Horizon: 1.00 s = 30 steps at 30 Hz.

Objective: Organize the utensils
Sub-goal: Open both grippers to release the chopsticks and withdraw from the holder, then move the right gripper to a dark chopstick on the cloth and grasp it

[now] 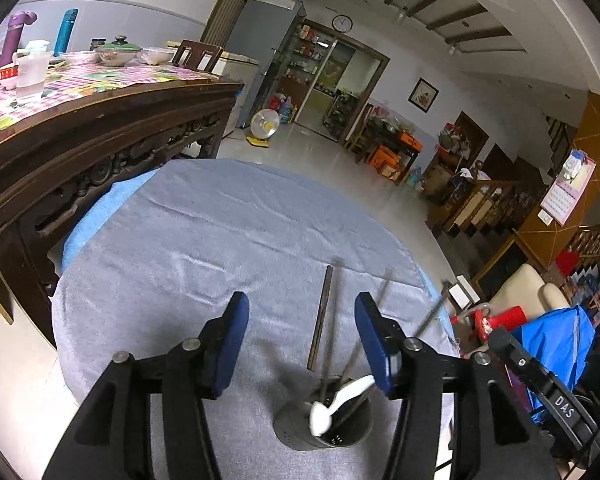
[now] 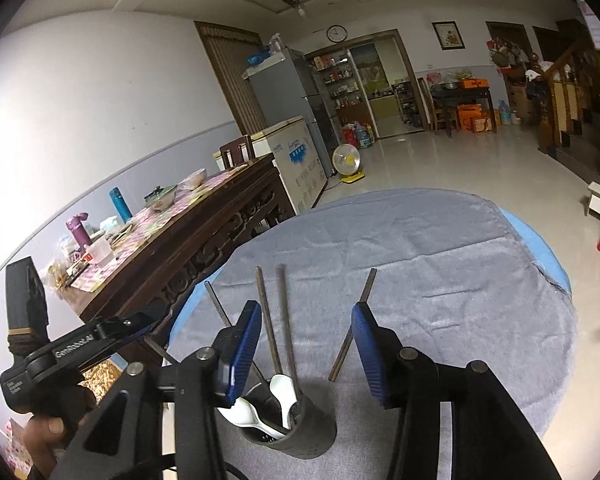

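The round table (image 1: pixel 220 232), draped in a grey cloth, carries the whole work area; all positions below are referred to the perforated metal utensil holder (image 1: pixel 324 424) standing on its near part. Beyond the holder and to its left stands a dark carved sideboard (image 1: pixel 100 148), well apart from the work. The holder already contains several dark chopsticks standing upright and white plastic spoons (image 2: pixel 280 400) leaning on its rim. One dark chopstick (image 2: pixel 354 326) lies loose on the cloth outside the holder; in the right wrist view it is just beyond and to the right of the holder, its long axis running away from the cameras and leaning slightly right at the far end. The left gripper (image 1: pixel 300 344) hovers above the holder with its blue pads parted and nothing between them but air; the utensils seen in the gap stand lower, in the holder. The right gripper (image 2: pixel 306 354) is likewise released and empty, its right pad close to the loose chopstick's near half. Judgement: the loose chopstick is the outstanding item, and the right gripper is the nearer tool, the stick lying just off its right finger, whereas the left gripper sits over the holder itself. A pickup would call for jaws set across the stick's long axis, near its middle; a thin stick flat on soft cloth may roll or slip
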Each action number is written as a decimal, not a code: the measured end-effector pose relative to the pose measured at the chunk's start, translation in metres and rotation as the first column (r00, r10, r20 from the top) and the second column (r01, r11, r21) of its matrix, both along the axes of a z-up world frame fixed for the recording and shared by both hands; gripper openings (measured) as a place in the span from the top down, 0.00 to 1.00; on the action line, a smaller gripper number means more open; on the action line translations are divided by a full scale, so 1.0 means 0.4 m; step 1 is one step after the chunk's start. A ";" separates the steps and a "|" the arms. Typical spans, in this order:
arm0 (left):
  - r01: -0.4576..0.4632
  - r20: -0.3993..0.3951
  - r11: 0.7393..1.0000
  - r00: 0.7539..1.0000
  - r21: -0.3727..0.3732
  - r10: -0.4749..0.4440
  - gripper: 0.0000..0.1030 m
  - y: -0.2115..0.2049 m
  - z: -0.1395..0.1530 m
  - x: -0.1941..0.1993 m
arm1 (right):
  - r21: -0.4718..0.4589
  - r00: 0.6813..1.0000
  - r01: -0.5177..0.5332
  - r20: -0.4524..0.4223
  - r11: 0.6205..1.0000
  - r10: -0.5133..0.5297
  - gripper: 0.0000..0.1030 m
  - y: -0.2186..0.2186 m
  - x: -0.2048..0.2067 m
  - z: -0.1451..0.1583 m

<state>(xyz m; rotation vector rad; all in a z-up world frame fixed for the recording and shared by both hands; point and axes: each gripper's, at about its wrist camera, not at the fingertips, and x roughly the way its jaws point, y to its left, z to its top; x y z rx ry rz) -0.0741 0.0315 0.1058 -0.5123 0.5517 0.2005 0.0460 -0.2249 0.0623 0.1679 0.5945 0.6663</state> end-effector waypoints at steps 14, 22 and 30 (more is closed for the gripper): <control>0.008 0.036 1.000 0.999 -0.031 -0.007 0.43 0.019 0.033 -0.011 | 0.015 1.000 0.004 -0.017 1.000 -0.004 0.50 -0.009 0.008 -0.005; -0.006 0.084 0.996 0.996 -0.084 0.013 0.40 0.077 0.091 -0.016 | 0.055 0.998 0.033 -0.062 0.998 -0.030 0.50 -0.051 0.053 -0.011; -0.107 0.048 0.983 0.992 -0.150 0.116 0.39 0.216 0.079 -0.010 | 0.060 0.979 0.067 -0.195 0.996 -0.055 0.50 -0.098 0.144 -0.082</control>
